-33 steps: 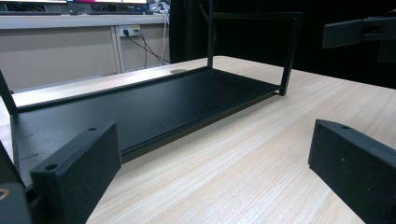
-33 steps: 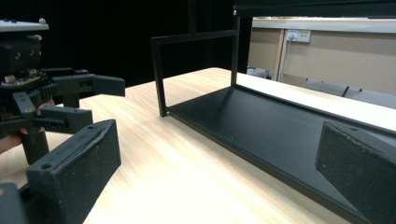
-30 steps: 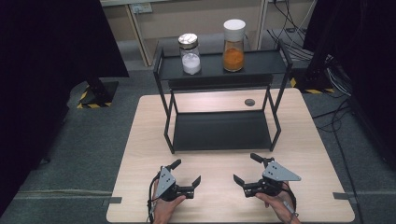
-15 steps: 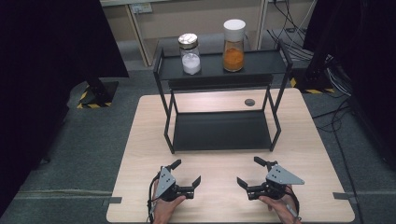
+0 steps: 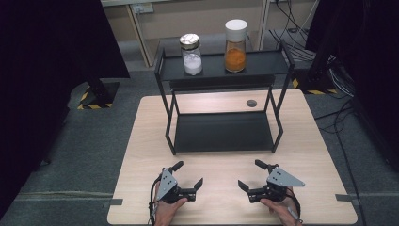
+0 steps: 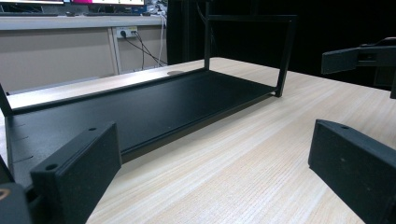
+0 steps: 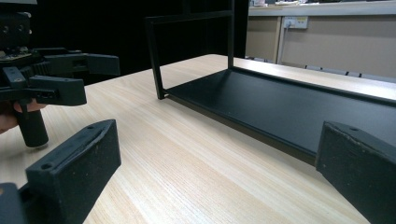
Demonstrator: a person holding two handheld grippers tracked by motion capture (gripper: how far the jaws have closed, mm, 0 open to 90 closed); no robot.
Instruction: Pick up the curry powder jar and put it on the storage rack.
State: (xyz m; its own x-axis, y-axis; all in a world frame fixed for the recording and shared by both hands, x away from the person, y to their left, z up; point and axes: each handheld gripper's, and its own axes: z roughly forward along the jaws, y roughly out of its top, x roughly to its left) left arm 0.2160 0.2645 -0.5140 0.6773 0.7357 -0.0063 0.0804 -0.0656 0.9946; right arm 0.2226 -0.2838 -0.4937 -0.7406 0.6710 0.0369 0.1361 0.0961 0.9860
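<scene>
Two pairs of tongs sit low over the near edge of the worktop [image 5: 306,155] in the high view, and little has changed in the last second. The left tongs [image 5: 189,173] are where they were. The right tongs [image 5: 249,174] have sunk a touch toward the person and settled. Both have their jaws spread wide and hold nothing. The black rack [image 5: 223,132] stands beyond them in the middle of the worktop, well apart from either. Its lower shelf is bare. On its top shelf stand a jar of white powder [image 5: 192,56] and, to the right of it, a taller jar of orange powder [image 5: 235,47]. Neither jar has moved.

From the left gripper view, the left tongs [image 6: 215,140] gape over bare wood with nothing between the jaws. The rack [image 6: 140,107] lies ahead, its lower shelf empty, and the right tongs [image 6: 359,56] show at the right edge.

From the right gripper view, the right tongs [image 7: 219,149] are just as wide and just as empty. The rack [image 7: 289,102] lies ahead to the right, and the left tongs [image 7: 60,70] are off to the left.

I judge that no reach has begun. Both hands look parked at a starting pose, and the rack and its jars are untouched.
</scene>
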